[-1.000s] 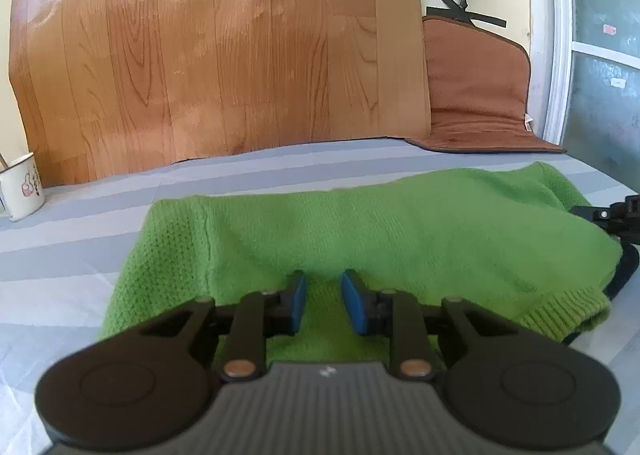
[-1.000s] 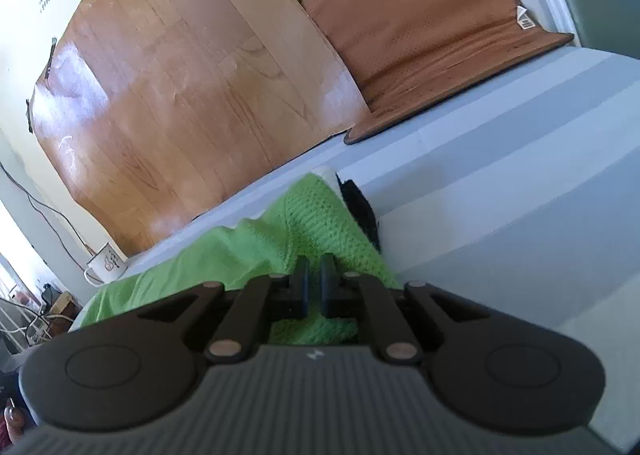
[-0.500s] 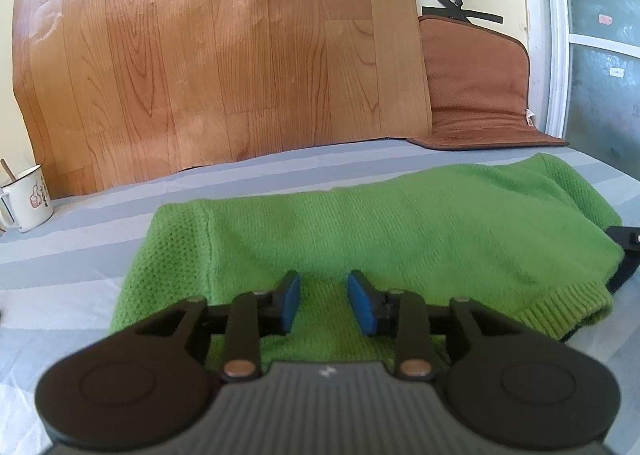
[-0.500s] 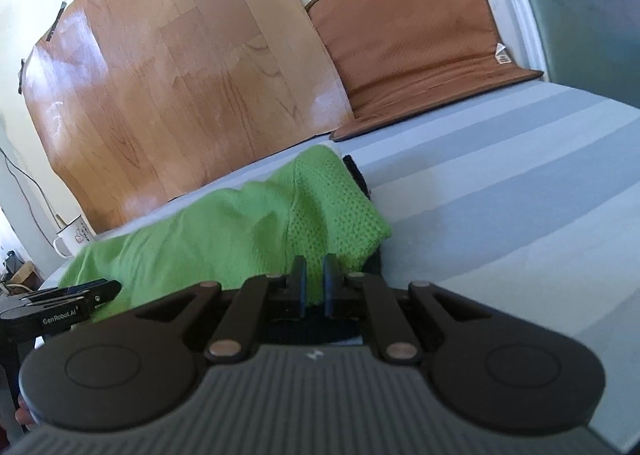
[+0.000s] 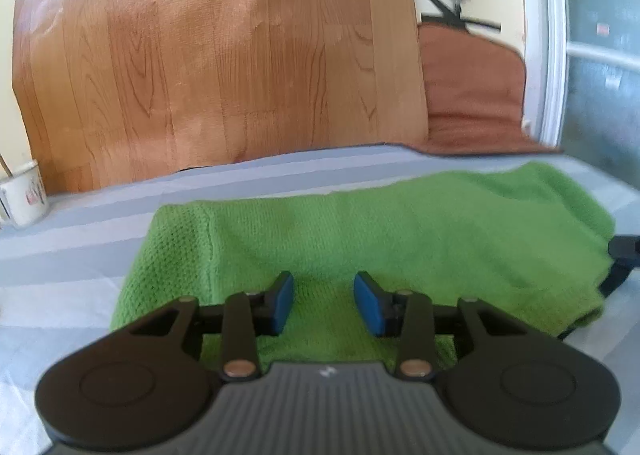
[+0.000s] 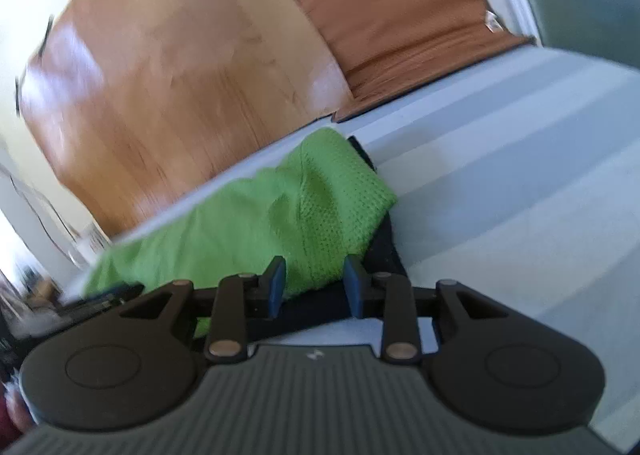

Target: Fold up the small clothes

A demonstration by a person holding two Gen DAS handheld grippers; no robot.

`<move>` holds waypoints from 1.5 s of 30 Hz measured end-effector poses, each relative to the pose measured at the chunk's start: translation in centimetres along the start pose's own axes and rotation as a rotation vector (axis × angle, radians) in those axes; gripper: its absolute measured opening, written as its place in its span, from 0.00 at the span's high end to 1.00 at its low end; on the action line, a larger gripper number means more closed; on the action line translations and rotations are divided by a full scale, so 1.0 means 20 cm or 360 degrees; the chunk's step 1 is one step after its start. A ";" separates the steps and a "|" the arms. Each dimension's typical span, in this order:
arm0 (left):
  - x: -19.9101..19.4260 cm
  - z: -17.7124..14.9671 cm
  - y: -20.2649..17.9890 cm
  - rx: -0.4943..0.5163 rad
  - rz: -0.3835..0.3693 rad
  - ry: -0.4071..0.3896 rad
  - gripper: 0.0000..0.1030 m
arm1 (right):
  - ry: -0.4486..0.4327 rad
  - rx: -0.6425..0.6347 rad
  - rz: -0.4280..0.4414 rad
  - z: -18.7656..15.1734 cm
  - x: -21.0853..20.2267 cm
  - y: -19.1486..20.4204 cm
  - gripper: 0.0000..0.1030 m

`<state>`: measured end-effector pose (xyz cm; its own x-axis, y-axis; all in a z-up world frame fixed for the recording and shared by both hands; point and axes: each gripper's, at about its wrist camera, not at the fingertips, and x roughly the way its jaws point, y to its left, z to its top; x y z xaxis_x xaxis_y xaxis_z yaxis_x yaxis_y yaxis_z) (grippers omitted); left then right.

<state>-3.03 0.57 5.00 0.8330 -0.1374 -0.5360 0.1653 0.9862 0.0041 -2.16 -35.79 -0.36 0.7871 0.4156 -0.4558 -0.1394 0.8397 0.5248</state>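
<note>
Covering most of both views, the striped grey bedsheet (image 5: pixel 80 239) is what we work over, with a wood-grain panel (image 5: pixel 216 55) and a brown cushion (image 5: pixel 472 87) leaning upright against the wall behind it. On the sheet lies our green knitted garment (image 5: pixel 380 235), folded into a long band that runs from left to right; its near edge lies under our left gripper (image 5: pixel 323 303), and something dark (image 6: pixel 384 251) shows beneath its right end, though the blur keeps us from saying what it is. Our left gripper hangs just above the near hem with its blue pads (image 5: pixel 285 301) spread well apart and nothing between them. Our right gripper (image 6: pixel 314 285) sits at the garment's right end, its jaws likewise spread wide, gripping nothing, with the green corner and the dark layer seen in the gap. A white mug (image 5: pixel 24 195) stands on the sheet at the far left, well apart from the garment.
</note>
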 end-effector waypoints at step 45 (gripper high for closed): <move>-0.33 0.12 0.88 -0.0863 -0.0156 -0.0208 0.42 | 0.0447 -0.1413 0.0637 -0.40 0.70 1.39 0.77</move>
<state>-4.31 18.61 10.57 0.8916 -0.2069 -0.4028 -0.0211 0.8696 -0.4933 0.11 -3.87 2.01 0.4308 0.6946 -0.5762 -0.8484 0.5293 0.0038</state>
